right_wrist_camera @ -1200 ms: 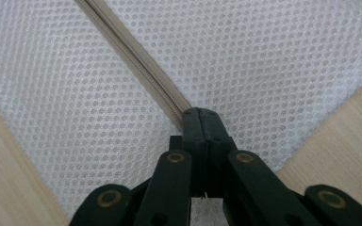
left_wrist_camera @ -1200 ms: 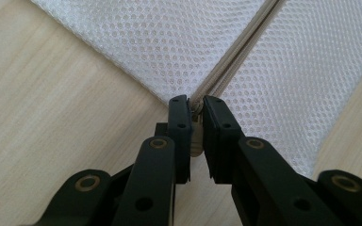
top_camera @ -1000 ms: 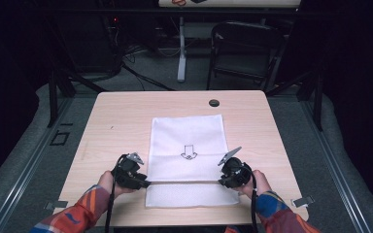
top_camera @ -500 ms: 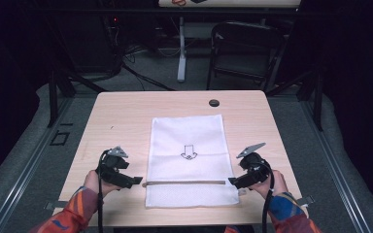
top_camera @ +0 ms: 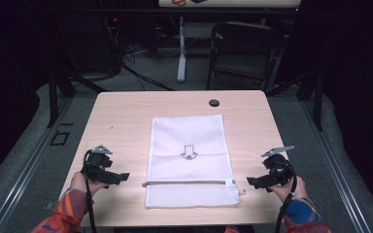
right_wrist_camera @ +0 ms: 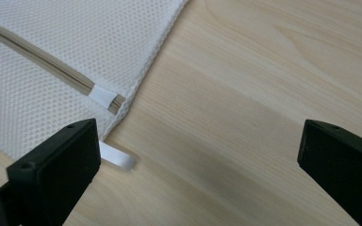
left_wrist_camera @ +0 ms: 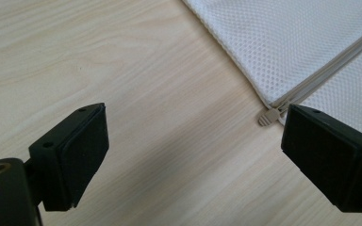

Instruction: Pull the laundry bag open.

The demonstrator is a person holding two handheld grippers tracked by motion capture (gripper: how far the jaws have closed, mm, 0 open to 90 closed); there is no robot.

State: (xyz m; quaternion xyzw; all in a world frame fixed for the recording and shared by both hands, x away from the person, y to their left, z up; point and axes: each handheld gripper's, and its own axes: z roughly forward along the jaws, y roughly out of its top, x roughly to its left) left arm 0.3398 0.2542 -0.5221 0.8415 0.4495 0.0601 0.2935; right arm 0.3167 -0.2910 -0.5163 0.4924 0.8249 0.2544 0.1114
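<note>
While held low over the table point(top_camera: 126, 116), left gripper point(top_camera: 119, 177) released at nine o'clock of mesh bag point(top_camera: 189, 141), right gripper point(top_camera: 252, 183) released at three o'clock.

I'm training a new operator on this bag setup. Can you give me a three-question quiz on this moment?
1. True or false: the left tongs grip the mesh bag.
2. Which end of the zipper is the pull tab at? A) by the left tongs B) by the right tongs C) mid-bag
3. What is printed on the bag?

Key:
1. False: both tongs are open, on the table beside the bag.
2. A
3. An arrow pointing toward the zipper.
</note>
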